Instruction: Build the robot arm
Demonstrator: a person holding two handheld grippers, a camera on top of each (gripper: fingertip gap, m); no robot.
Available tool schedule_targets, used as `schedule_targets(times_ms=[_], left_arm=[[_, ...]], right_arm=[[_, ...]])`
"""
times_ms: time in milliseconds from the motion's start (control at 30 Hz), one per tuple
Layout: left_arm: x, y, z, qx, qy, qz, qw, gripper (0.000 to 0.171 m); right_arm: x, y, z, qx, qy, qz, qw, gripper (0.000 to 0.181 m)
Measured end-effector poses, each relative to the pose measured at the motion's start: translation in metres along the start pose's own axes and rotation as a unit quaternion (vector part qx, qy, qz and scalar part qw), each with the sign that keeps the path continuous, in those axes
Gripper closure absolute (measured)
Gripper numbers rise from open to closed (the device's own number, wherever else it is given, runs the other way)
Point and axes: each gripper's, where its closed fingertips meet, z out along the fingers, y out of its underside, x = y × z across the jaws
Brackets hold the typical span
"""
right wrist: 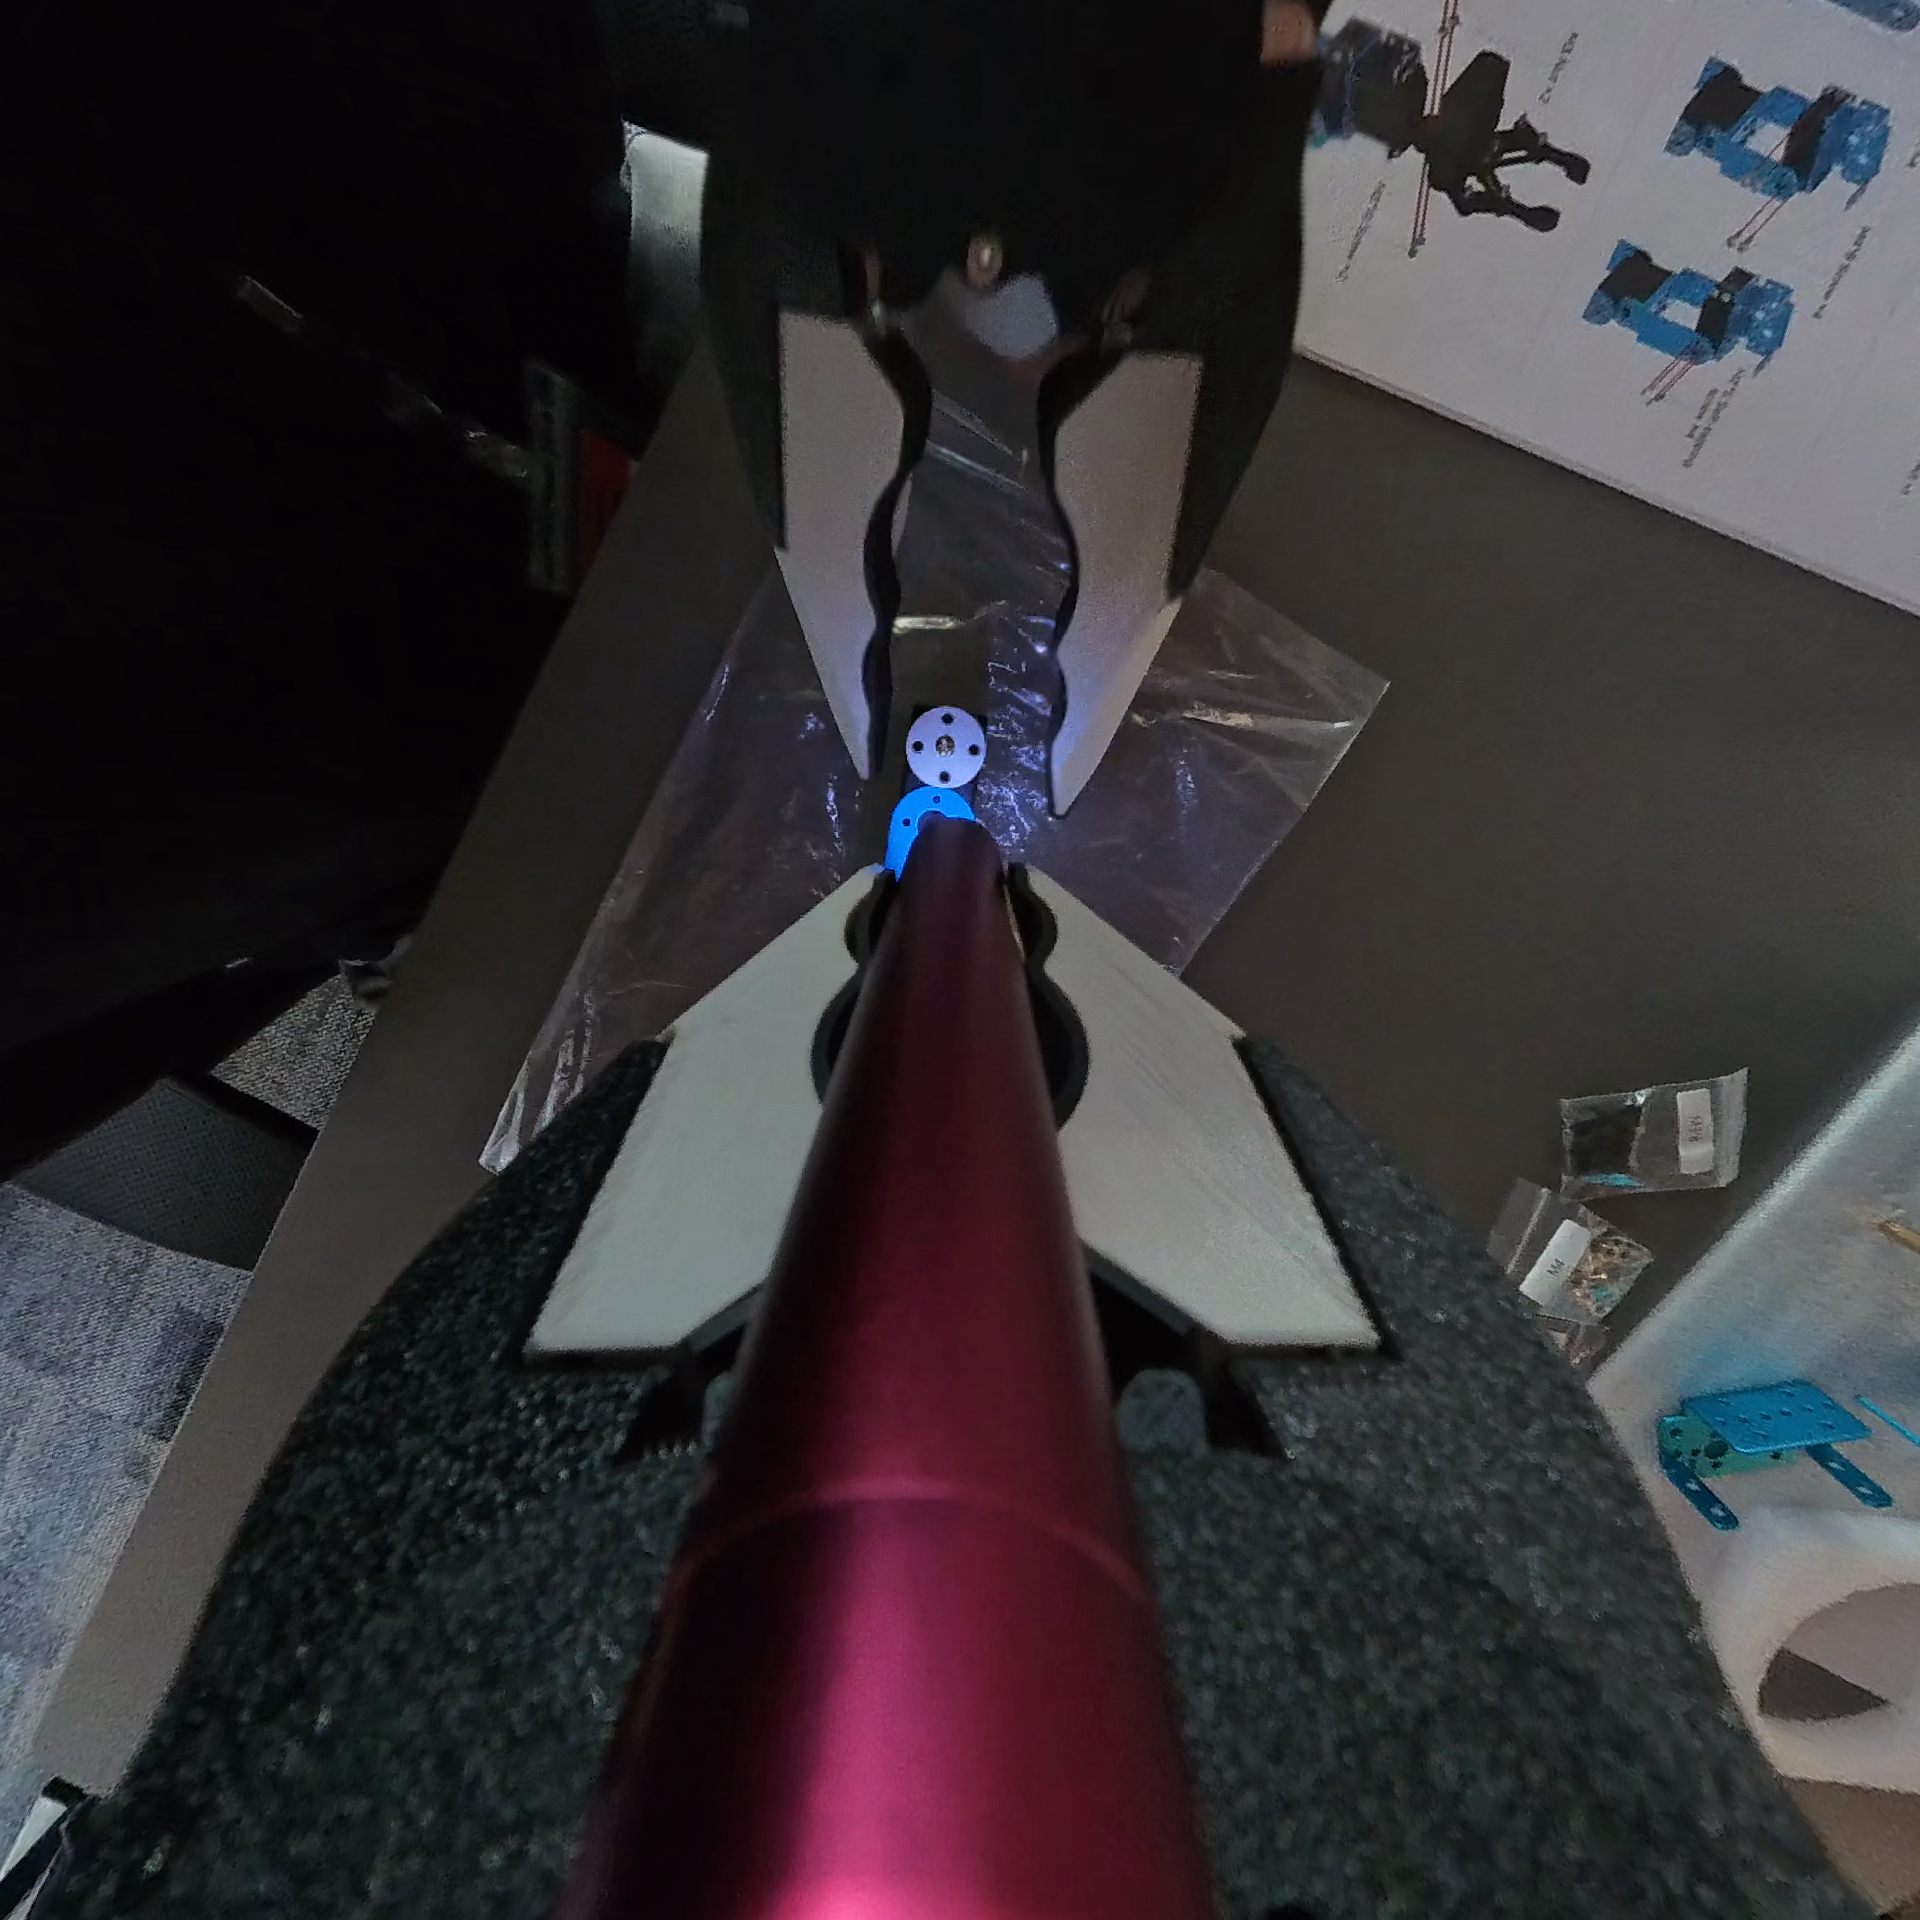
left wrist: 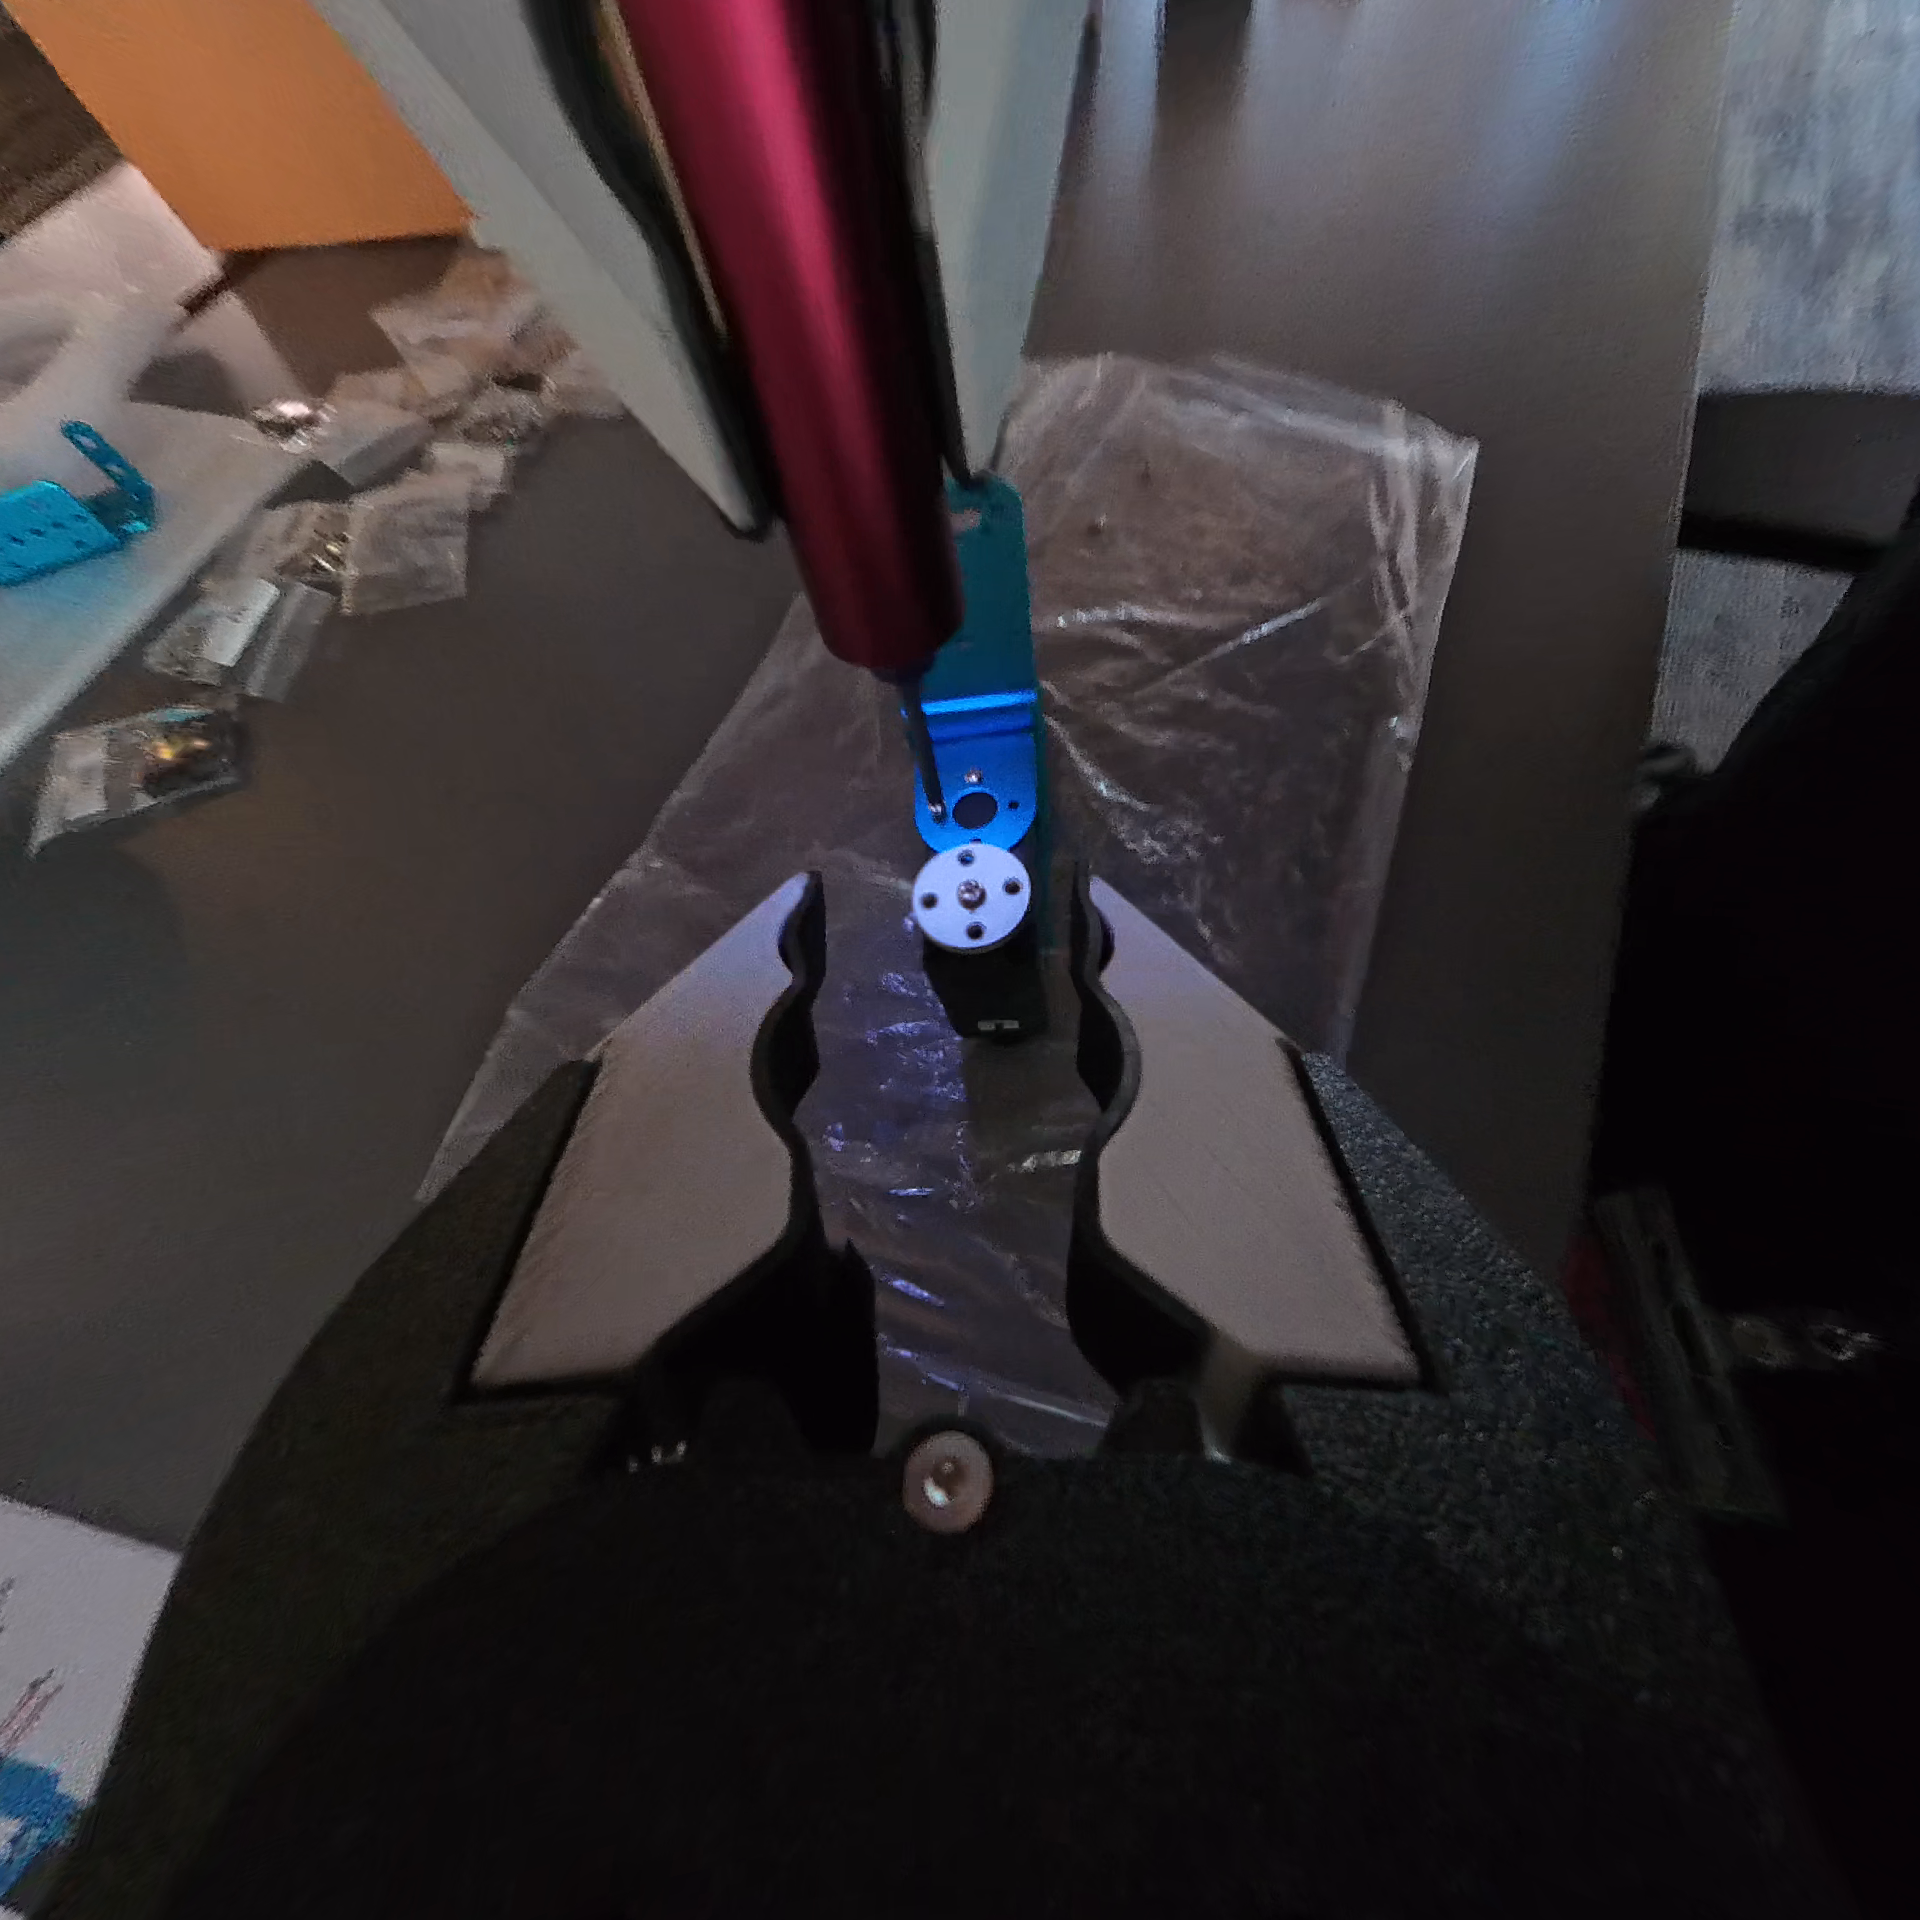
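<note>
A small black servo (left wrist: 997, 987) with a white round horn (left wrist: 971, 896) stands on a clear plastic sheet (left wrist: 1247, 623), with a blue metal bracket (left wrist: 987, 748) fixed along it. My left gripper (left wrist: 948, 894) is open. The servo stands between its fingertips, close against the right finger, with a gap on the left. My right gripper (right wrist: 948, 883) is shut on a red screwdriver (right wrist: 914, 1351). The screwdriver (left wrist: 831, 364) comes down from above, and its thin bit (left wrist: 925, 748) rests at a hole in the bracket. The right wrist view also shows the horn (right wrist: 943, 746), the bracket (right wrist: 909, 831) and the left gripper (right wrist: 966, 790) opposite.
Small bags of hardware (left wrist: 416, 520) (right wrist: 1652, 1132) lie on the brown table. A blue perforated bracket assembly (left wrist: 73, 520) (right wrist: 1756, 1444) sits on a pale sheet. A printed instruction sheet (right wrist: 1662, 260) lies beyond. A dark object (left wrist: 1766, 935) stands past the table edge.
</note>
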Motion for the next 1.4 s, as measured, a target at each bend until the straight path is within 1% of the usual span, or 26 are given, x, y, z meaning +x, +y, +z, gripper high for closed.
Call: schedule_targets(times_ms=[33, 100, 133, 467, 667, 900, 1400], left_arm=[[0.0026, 0.0037, 0.0052, -0.01, 0.005, 0.007, 1.0, 0.129], [0.0072, 0.0046, 0.0104, -0.018, 0.014, 0.02, 1.0, 0.146], [0.0091, 0.0038, 0.0109, -0.016, 0.017, 0.027, 0.999, 0.149], [0.0097, 0.0045, 0.0111, -0.013, 0.023, 0.02, 0.999, 0.15], [0.0097, 0.0049, 0.0115, -0.014, 0.032, 0.008, 0.999, 0.15], [0.0102, 0.0052, 0.0116, -0.015, 0.027, 0.012, 0.999, 0.15], [0.011, 0.0054, 0.0115, -0.015, 0.026, 0.015, 0.999, 0.15]], right_arm=[[-0.0013, -0.0003, -0.0001, -0.002, -0.003, 0.003, 1.0, 0.159], [-0.0023, -0.0007, 0.0001, -0.005, -0.001, 0.003, 1.0, 0.159], [-0.0029, -0.0008, 0.0, -0.006, -0.002, 0.004, 1.0, 0.159], [-0.0049, 0.0, -0.0002, -0.004, -0.012, -0.005, 1.0, 0.159], [-0.0054, -0.0006, 0.0002, -0.02, -0.005, -0.021, 1.0, 0.159], [-0.0074, -0.0008, 0.0002, -0.018, 0.002, -0.031, 0.999, 0.159], [-0.0076, -0.0056, 0.0011, 0.009, 0.018, -0.032, 0.999, 0.159]])
